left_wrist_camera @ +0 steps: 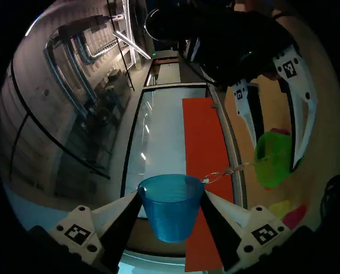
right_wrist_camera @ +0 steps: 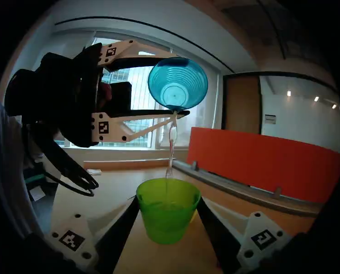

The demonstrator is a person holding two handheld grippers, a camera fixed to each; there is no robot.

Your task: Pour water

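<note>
Observation, left gripper view: my left tool is at 6 o'clock, with both fingers pressed against the sides of the blue cup. The cup sits pinched between the fingertips, and its rim is open to the camera.

A thin stream of water leaves the rim at the cup's 2 o'clock edge. It crosses toward 3 o'clock, where the green cup is held between the white fingers of my right tool.

Observation, right gripper view: my right tool is at 6 o'clock. Its fingers are closed against both sides of the green cup, which stands upright with its mouth open upward.

The blue cup is at 12 o'clock, directly above the green one and apart from it. It is tipped so far that its mouth faces the camera and its ribbed inside and bottom are visible. The water drops from its lowest rim point straight down into the green cup's mouth. The two cups do not touch; the stream is all that joins them.

The dark body of the left tool is at 9 to 10 o'clock. The wooden surface lies below the green cup; I cannot tell whether the cup touches it. An orange panel stands at 3 to 4 o'clock along the far edge of the surface. A window is behind the blue cup.
</note>
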